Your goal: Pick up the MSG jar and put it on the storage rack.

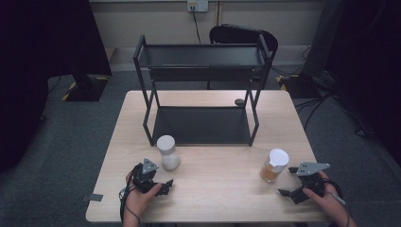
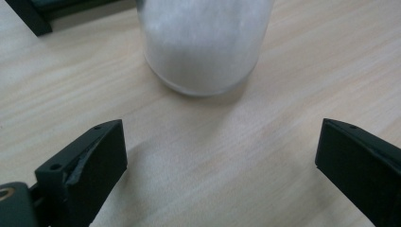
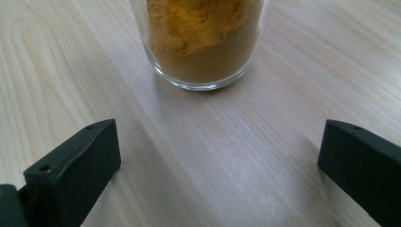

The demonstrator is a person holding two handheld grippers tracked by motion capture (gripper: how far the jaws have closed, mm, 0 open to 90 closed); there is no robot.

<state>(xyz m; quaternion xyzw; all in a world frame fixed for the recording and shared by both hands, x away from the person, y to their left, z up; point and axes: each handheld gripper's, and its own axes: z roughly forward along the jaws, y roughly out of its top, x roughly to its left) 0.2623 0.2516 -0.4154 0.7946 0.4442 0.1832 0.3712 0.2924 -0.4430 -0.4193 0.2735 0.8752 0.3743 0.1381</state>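
Two jars stand on the wooden table (image 1: 213, 189) in the high view: a white jar (image 1: 167, 152) just past the left gripper (image 1: 161, 188), and a yellow jar (image 1: 274, 165) near the right gripper (image 1: 289, 181). From the left gripper view, its jaws are wide apart, the white jar (image 2: 205, 45) ahead, not touching. From the right gripper view, its jaws are wide too, the yellow jar (image 3: 201, 42) ahead.

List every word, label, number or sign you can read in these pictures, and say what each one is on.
No readable text anywhere.
Jar of white powder: no label or print visible.
Jar of orange-brown powder: plain white lid, clear glass, no label visible.
Black shelf rack: no markings.
Wall socket: too small to show any print.
Yellow-and-black striped tape on the floor: a hazard pattern only, no words.
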